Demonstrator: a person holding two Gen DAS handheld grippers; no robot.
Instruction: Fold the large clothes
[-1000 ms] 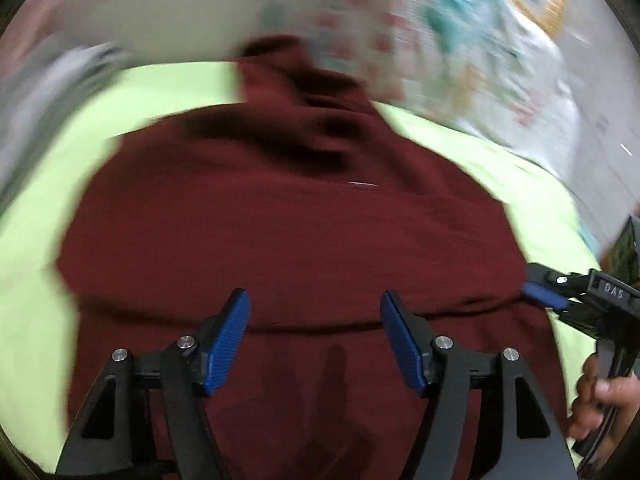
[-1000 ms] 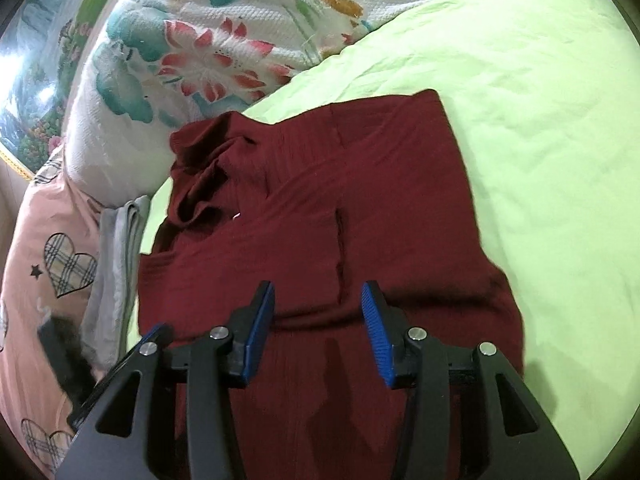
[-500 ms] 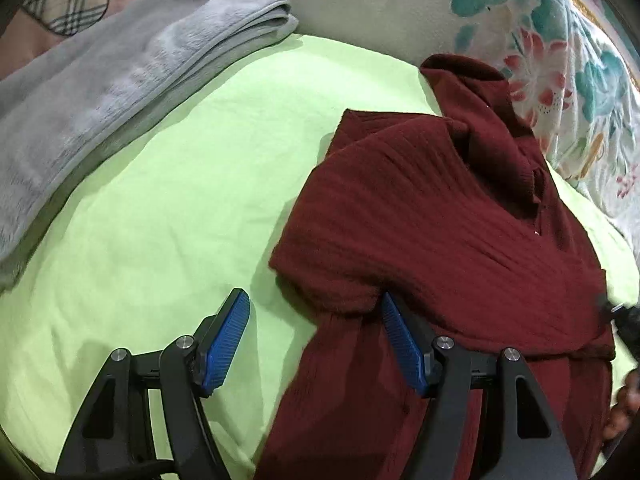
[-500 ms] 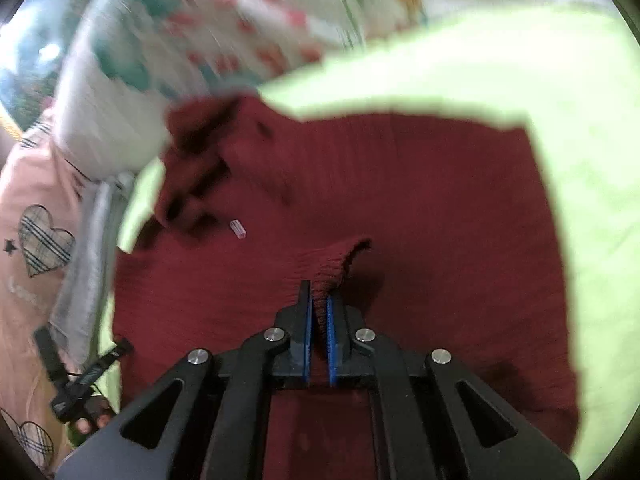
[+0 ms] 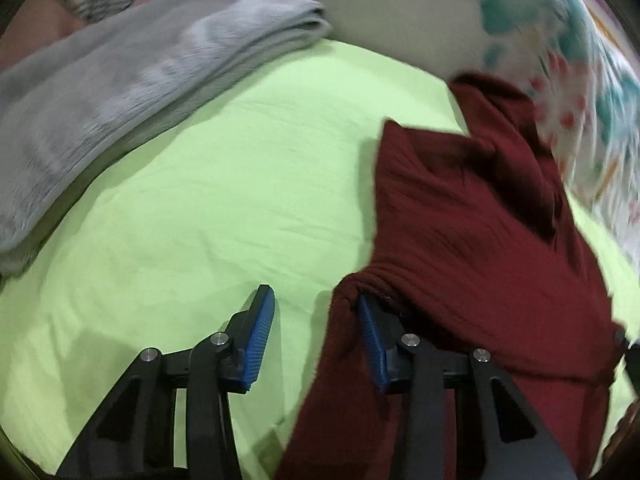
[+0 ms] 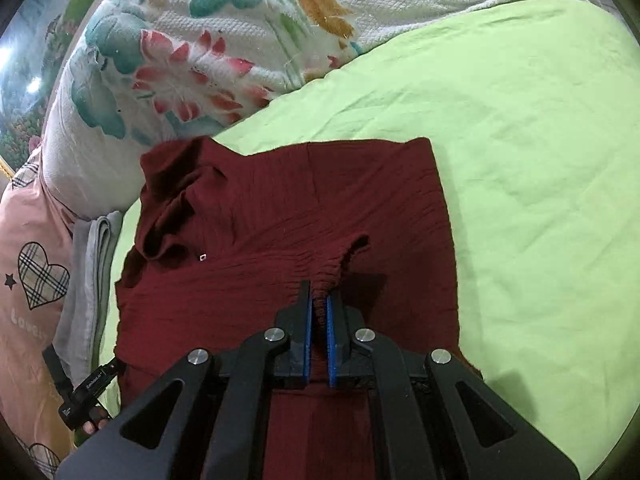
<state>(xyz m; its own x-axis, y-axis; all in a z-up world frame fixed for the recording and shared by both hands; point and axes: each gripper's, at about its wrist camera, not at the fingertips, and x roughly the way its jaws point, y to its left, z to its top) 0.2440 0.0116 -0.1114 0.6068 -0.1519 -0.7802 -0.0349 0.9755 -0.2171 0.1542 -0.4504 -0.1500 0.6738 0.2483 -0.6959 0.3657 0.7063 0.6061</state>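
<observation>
A dark red knit sweater (image 6: 280, 220) lies on the green bedsheet (image 6: 520, 160), collar toward the floral pillow. My right gripper (image 6: 319, 308) is shut on a raised pinch of the sweater's knit near its middle. In the left wrist view the sweater (image 5: 480, 240) fills the right side. My left gripper (image 5: 316, 320) is at its left edge and its jaws are closing. The cloth's edge lies against the right pad (image 5: 370, 340), while the left pad (image 5: 260, 332) stands apart over bare sheet. The left gripper (image 6: 92, 384) also shows small at the sweater's left edge, with fingers of a hand under it.
A folded grey blanket (image 5: 120, 92) lies on the sheet to the left of the sweater. A white floral pillow (image 6: 240, 40) lies behind the collar, and a pink pillow with plaid hearts (image 6: 32, 280) lies at far left. Bare green sheet (image 5: 220, 200) spreads left and right of the sweater.
My right gripper went from open above the sweater to shut on a pinch of it. My left gripper swung from the sweater's middle to its left edge, and its jaws narrowed.
</observation>
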